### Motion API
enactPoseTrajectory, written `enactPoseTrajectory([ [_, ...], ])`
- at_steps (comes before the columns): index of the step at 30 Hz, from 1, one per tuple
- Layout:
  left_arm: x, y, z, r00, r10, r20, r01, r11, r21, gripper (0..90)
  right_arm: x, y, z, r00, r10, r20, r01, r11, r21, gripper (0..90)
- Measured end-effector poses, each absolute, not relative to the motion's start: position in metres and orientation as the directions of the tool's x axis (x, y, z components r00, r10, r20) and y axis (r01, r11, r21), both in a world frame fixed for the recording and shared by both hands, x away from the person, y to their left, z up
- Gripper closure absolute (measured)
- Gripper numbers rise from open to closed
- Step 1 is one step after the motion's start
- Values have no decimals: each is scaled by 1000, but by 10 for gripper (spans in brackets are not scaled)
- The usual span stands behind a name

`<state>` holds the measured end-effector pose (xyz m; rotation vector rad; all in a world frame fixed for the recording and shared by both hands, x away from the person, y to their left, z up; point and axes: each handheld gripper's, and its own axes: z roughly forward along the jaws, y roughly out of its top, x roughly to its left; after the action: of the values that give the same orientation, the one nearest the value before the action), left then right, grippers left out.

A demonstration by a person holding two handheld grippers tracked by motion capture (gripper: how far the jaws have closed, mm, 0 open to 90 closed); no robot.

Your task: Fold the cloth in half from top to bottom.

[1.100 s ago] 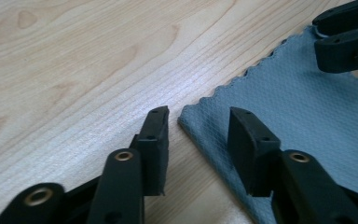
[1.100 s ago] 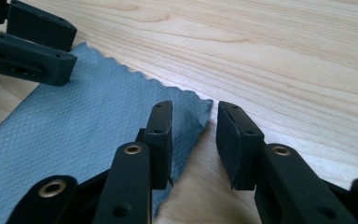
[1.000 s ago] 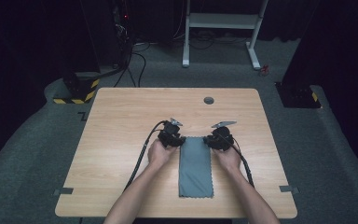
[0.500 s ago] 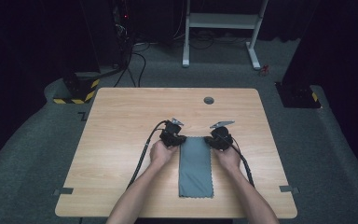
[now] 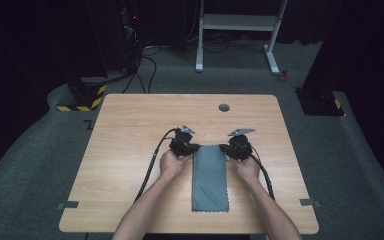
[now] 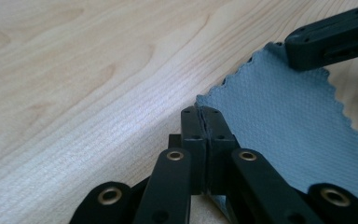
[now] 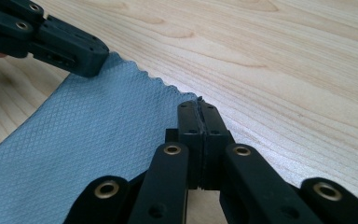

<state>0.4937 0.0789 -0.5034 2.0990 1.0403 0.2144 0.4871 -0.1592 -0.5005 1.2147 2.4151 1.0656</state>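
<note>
High view: a long grey-blue rectangular cloth lies flat on the pale wooden table, its far corners at the two grippers. The left gripper has its jaws pressed together on the left far corner; the right gripper likewise pinches the right corner, apparently. The cloth has a fine diamond weave and a scalloped edge.

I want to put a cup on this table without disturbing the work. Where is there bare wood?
The far strip between the two grippers and the round dark grommet hole is bare, as are the wide left side and the right side of the light wooden table. The middle near edge is crowded: the grey zigzag-edged cloth, the left gripper and the right gripper pinching its far corners.
</note>
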Motion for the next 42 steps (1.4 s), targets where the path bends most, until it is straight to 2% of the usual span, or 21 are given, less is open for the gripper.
enactPoseTrajectory([
  [14,503,84,-489,653,735,-183,599,-354,718,889,491,-162,-488,-625,770,124,593,365,718,900],
  [17,508,90,-487,637,737,-227,613,-305,729,889,494,-161,-480,-629,768,118,582,366,726,900],
  [21,515,96,-487,624,744,-239,617,-282,734,889,501,-157,-476,-633,767,107,575,374,727,900],
  [24,522,94,-482,629,754,-189,601,-318,733,891,511,-151,-471,-626,773,102,579,374,725,900],
  [29,532,96,-467,621,761,-188,588,-294,754,891,522,-150,-460,-609,786,108,577,345,740,900],
  [32,530,95,-461,630,760,-158,565,-309,765,890,522,-149,-454,-604,790,107,572,335,749,900],
  [42,518,97,-479,650,740,-174,583,-338,739,888,507,-149,-466,-641,762,89,549,374,747,900],
])
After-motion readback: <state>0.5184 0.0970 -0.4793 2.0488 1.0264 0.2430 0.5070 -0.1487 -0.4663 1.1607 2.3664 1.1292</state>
